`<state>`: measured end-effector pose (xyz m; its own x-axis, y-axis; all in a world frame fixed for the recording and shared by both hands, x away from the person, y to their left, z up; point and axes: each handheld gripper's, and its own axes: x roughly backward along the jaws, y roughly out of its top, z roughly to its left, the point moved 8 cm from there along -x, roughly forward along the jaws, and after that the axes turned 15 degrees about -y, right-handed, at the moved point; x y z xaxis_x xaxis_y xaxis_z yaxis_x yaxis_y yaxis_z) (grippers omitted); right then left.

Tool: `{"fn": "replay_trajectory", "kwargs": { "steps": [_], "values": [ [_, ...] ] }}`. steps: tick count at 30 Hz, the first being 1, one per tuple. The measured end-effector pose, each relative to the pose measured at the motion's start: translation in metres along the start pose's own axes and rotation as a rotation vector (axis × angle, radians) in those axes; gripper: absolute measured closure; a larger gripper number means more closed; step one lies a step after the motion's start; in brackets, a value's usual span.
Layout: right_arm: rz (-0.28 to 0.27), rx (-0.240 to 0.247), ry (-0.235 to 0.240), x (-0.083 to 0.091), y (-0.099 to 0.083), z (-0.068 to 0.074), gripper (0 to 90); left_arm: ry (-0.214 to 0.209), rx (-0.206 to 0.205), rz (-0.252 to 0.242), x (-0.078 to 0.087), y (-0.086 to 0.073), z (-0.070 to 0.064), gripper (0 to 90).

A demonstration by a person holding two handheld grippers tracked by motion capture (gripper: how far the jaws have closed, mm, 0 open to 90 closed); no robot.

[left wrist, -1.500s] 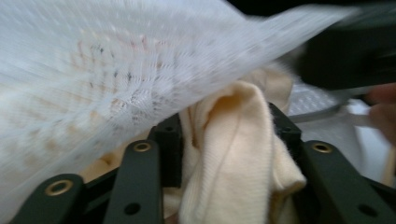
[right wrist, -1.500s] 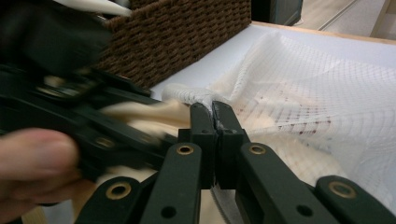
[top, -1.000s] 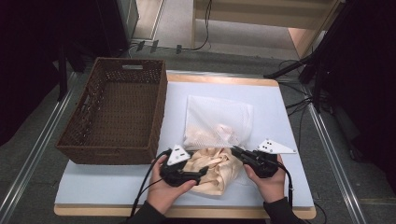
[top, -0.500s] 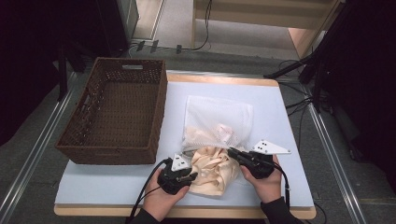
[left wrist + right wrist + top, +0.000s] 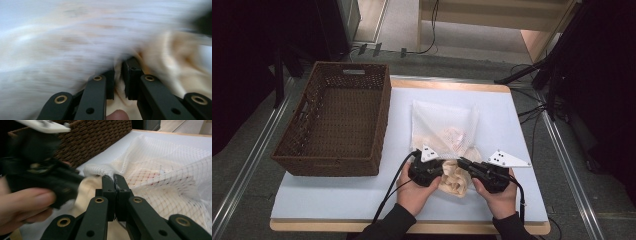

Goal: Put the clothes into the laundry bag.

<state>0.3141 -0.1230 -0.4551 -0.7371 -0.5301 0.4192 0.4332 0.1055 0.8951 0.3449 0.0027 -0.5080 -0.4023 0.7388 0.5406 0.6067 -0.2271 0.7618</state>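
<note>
Low in the centre of the high view, the left gripper (image 5: 438, 171) pinches the cream cloth (image 5: 455, 181), its jaws clenched on a fold. Just beside it the right gripper (image 5: 115, 180) is clamped on the rim of the white mesh bag (image 5: 443, 129), which lies mid-frame, part of the cloth already inside. The thin mesh rim could slip free as the cloth is pushed in, closing the mouth. At upper left, the wicker basket (image 5: 357, 161) holds nothing.
</note>
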Motion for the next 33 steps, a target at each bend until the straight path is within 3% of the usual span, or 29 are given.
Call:
{"fn": "replay_trajectory", "kwargs": {
  "steps": [1,2,5,8,12,15,16,17,18,19,20,22,23,25,27,28,29,32,33],
  "values": [
    [0.014,0.007,-0.009,-0.001,-0.003,-0.001,89.4,-0.029,0.063,0.012,-0.007,-0.008,0.011,77.9],
    [0.026,0.02,-0.022,-0.002,-0.005,-0.002,89.4,-0.055,0.069,0.007,-0.007,-0.009,0.01,74.3],
    [0.04,0.027,-0.035,-0.005,-0.01,-0.004,89.4,-0.055,0.029,0.007,0.001,-0.009,0.008,66.4],
    [0.052,0.015,-0.049,-0.009,-0.013,-0.009,89.3,-0.09,0.004,-0.013,0.019,-0.004,0.0,55.2],
    [0.051,0.007,-0.056,-0.01,-0.013,-0.012,89.3,-0.186,-0.027,-0.049,0.041,0.0,-0.016,45.9],
    [0.053,0.008,-0.059,-0.012,-0.013,-0.011,89.3,-0.287,-0.035,-0.036,0.038,-0.002,-0.037,38.1],
    [0.057,0.007,-0.059,-0.013,-0.014,-0.011,89.3,-0.297,-0.051,-0.016,0.033,-0.003,-0.044,34.6],
    [0.059,0.009,-0.058,-0.013,-0.015,-0.011,89.3,-0.295,-0.072,-0.003,0.028,-0.005,-0.05,31.3],
    [0.064,0.017,-0.057,-0.015,-0.016,-0.009,89.2,-0.268,-0.105,0.03,0.015,-0.007,-0.057,28.4],
    [0.068,0.017,-0.054,-0.015,-0.017,-0.008,89.2,-0.268,-0.105,0.03,0.015,-0.007,-0.057,27.3],
    [0.069,0.018,-0.052,-0.015,-0.017,-0.008,89.2,-0.239,-0.108,0.055,0.008,-0.009,-0.057,27.2],
    [0.071,0.013,-0.052,-0.015,-0.017,-0.008,89.2,-0.188,-0.074,0.115,-0.008,-0.014,-0.051,26.4],
    [0.068,0.011,-0.05,-0.015,-0.017,-0.008,89.2,-0.205,-0.028,0.151,-0.02,-0.018,-0.048,23.2],
    [0.068,0.012,-0.049,-0.014,-0.017,-0.008,89.2,-0.187,-0.044,0.161,-0.024,-0.02,-0.047,25.6],
    [0.064,0.016,-0.043,-0.013,-0.017,-0.007,89.2,-0.151,-0.101,0.174,-0.025,-0.02,-0.048,38.6],
    [0.062,0.007,-0.038,-0.012,-0.016,-0.007,89.3,-0.148,-0.114,0.17,-0.024,-0.019,-0.047,64.4],
    [0.059,0.004,-0.032,-0.01,-0.014,-0.006,89.3,-0.166,-0.083,0.142,-0.02,-0.015,-0.045,69.9],
    [0.04,0.005,-0.034,-0.005,-0.008,-0.004,89.4,-0.15,-0.089,0.1,-0.013,-0.007,-0.043,75.0],
    [0.033,0.006,-0.03,-0.003,-0.006,-0.003,89.4,-0.126,-0.07,0.029,-0.006,0.004,-0.039,75.8]
  ]
}}
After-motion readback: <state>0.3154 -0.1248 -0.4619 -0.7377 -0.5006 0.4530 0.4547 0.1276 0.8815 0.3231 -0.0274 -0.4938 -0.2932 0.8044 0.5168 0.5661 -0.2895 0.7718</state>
